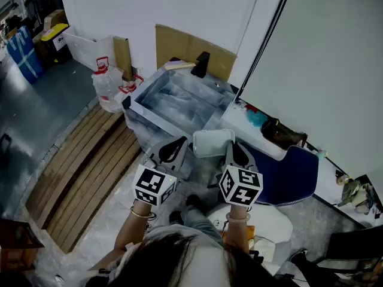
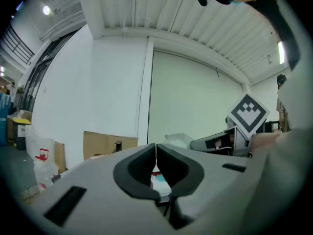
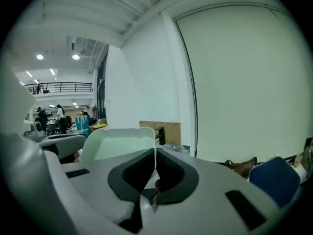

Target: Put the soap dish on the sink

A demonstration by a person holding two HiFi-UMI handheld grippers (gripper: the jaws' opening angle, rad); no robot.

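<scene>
Right gripper view shows my right hand-held gripper clenched on the edge of the pale green soap dish, held up near the metal sink. My left hand-held gripper is pressed together, empty.

Nothing legible anywhere here. The left marker cube and right marker cube show only black-and-white square patterns. The water jug has red print and the yellow-lidded bin a white sticker, both too small to read.
</scene>
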